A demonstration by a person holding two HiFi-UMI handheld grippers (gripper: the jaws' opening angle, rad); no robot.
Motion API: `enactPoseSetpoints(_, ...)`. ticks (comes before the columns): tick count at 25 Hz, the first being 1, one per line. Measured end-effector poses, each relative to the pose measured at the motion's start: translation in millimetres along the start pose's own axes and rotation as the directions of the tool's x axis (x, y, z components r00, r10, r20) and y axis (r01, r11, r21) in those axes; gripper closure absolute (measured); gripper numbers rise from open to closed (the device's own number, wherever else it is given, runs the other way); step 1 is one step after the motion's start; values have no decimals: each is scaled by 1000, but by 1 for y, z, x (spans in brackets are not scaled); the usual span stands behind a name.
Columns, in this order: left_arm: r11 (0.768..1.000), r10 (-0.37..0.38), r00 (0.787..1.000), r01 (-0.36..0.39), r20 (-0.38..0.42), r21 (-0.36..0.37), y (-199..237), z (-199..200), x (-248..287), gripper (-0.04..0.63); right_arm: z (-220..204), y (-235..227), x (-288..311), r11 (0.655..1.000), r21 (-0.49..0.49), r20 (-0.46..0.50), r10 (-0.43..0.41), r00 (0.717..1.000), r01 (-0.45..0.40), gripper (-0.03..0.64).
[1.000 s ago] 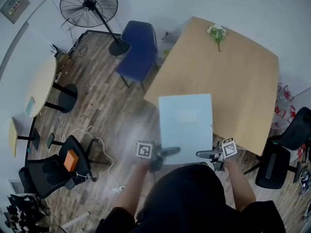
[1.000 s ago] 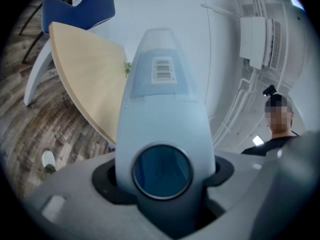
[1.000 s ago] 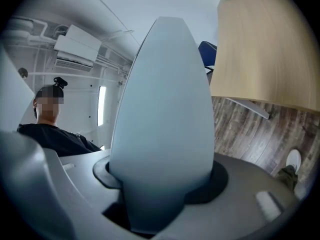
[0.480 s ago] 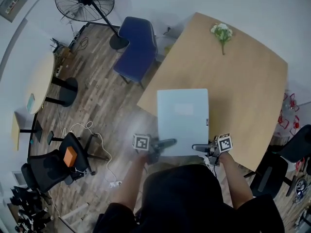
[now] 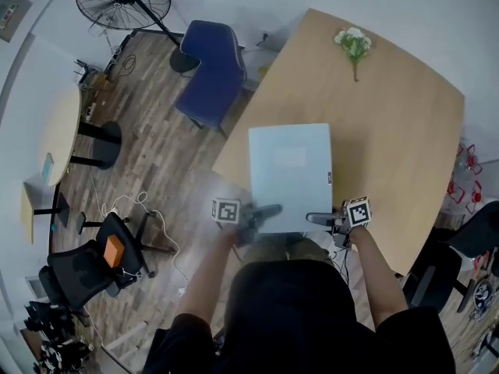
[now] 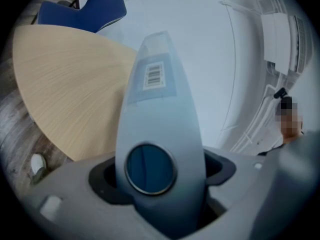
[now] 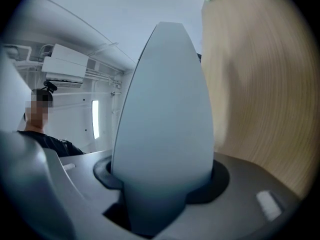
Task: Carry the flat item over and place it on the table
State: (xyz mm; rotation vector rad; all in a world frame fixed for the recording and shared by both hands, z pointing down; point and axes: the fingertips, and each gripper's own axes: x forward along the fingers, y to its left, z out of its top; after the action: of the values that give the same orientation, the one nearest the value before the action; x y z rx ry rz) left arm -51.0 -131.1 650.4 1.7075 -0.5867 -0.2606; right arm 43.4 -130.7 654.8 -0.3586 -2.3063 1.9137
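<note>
Flat item (image 5: pixel 289 176): centre of the head view, held level. Its far part is over the near-left corner of the counter (image 5: pixel 390 107); its near edge overhangs toward me. I cannot tell whether the underside touches the wood. My guess is that it sits just above.

Step in hand, as I read it: end of the carry, start of the set-down. The next move calls for lowering both ends evenly. The item also needs to go further in from the corner, so it cannot tip off the edge once released.

Left gripper (image 5: pixel 261 213): jaws at the left end of the near edge, item between them. They are opening, though the pads look to be on the item. Right gripper (image 5: pixel 321 219): jaws moderately wide, clamped on the right end of the same edge.

Look of the item: thin, rectangular, pale blue-grey, with a smooth matt face and a paler patch in the middle. A barcode sticker shows in the left gripper view. No sag, so I judge it rigid.

Outward: flower sprig (image 5: pixel 353 44) at the counter's far side, upper right, well apart. Blue chair (image 5: pixel 209 68) beside the counter's left edge.
</note>
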Motion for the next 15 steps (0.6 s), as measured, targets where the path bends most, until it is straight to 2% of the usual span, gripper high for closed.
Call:
enactPoseSetpoints(3, 1000, -2, 1000, 2, -12, -16, 16, 14, 5, 223, 14, -12, 1, 1000, 10, 12, -29, 1000, 29, 334)
enactPoseSetpoints(6, 999, 39, 998, -40, -51, -22, 40, 32, 9, 218, 34, -26, 3, 1000, 8, 37, -30, 999, 29, 334)
enactPoseSetpoints(10, 999, -3, 997, -1, -80, -46, 58, 63, 29, 215, 64, -46, 1, 999, 20, 73, -35, 997, 34, 333)
enactPoseSetpoints(15, 997, -15, 991, 5, -132, -74, 85, 98, 46, 215, 101, -67, 2, 998, 40, 117, -53, 992, 49, 331)
